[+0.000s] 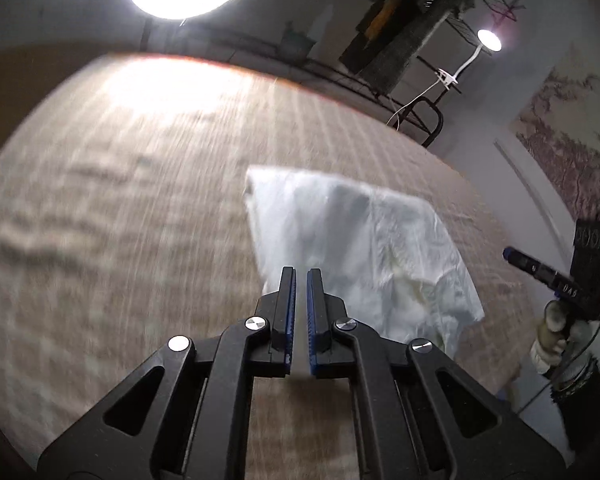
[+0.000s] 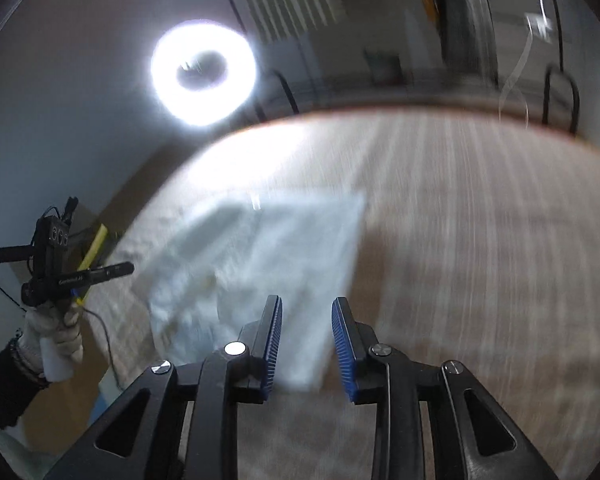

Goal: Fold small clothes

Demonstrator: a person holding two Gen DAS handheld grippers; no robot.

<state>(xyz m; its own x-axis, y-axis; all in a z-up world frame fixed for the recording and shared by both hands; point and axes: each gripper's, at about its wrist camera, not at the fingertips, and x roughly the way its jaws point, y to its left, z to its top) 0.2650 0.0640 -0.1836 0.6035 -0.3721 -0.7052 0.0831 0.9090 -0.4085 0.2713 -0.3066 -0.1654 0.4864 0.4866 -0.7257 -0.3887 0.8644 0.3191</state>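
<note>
A folded white garment (image 1: 364, 240) is lying flat on the woven-patterned bench (image 1: 120, 200). The left gripper (image 1: 301, 276) is hovering over its near edge, jaws pressed almost together on nothing. The right gripper (image 2: 307, 312) is hovering with jaws spread, empty.

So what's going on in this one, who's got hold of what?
A person holds a two-finger gripper in each gloved hand over a white garment lying folded on a woven brown surface. Neither grips the cloth. The left gripper has its jaws nearly together with nothing between them; the right gripper has its jaws apart above the garment's near edge. Both views are motion-blurred. A ring light shines beyond the surface.
</note>
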